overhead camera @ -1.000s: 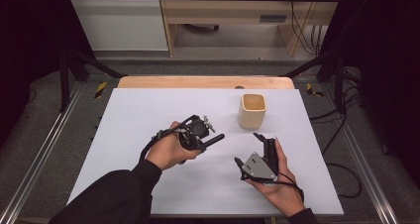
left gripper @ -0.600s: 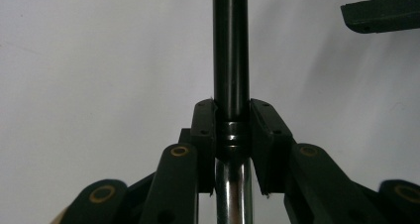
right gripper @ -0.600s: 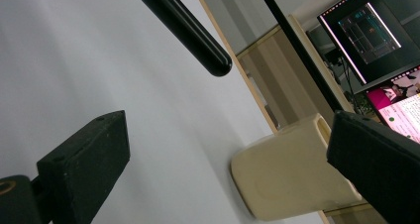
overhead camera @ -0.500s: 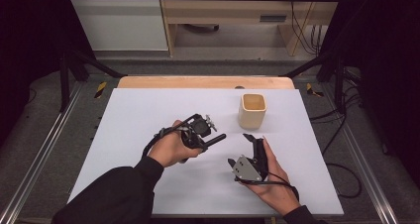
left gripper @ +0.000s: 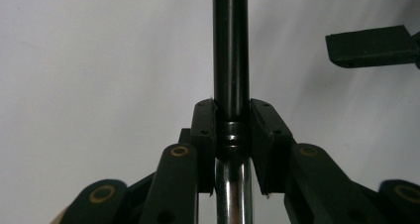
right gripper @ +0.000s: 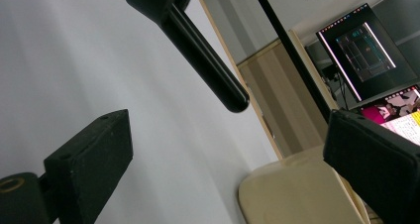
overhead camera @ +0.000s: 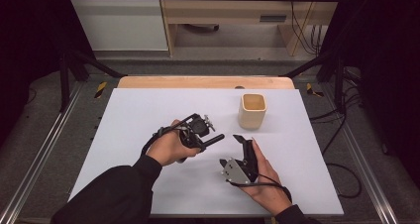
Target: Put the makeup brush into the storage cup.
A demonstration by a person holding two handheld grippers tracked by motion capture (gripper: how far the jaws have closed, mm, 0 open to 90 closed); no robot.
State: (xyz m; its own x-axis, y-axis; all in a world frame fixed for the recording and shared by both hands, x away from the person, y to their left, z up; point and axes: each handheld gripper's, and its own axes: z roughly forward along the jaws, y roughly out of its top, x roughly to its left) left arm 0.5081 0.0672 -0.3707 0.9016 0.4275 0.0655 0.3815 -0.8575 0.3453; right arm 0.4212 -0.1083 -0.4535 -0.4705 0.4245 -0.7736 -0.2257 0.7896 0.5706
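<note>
A smooth, matte white table [overhead camera: 148,115] with a pale wooden strip along its far edge carries a cream, square-sided cup [overhead camera: 252,111] with rounded corners and an open top, standing upright toward the far right. The left gripper [left gripper: 233,130], held in the person's left hand [overhead camera: 166,147] near the table's middle, has its 2 black jaws pressed in on a slim rod-shaped tool [left gripper: 231,50]: the part beyond the jaws is a smooth, matte black cylinder with a rounded end, a ringed collar sits between the pads, and below that the shaft turns to polished, shiny metal. In the high view the black end of the tool juts out to the right from the gripper, raised above the tabletop and pointing toward the other hand. The right gripper [right gripper: 233,164], held in the right hand [overhead camera: 262,184] just right of centre and nearer the person, carries a grey 3-cornered plate [overhead camera: 234,170] on top; its blocky black jaws stand spread wide with nothing between them, aimed at the cup, which lies just beyond them. The tool's rounded tip hangs close to, but apart from, those open jaws. Beyond the table the right gripper view shows a wooden cabinet and 1 lit monitor [right gripper: 369,48].
</note>
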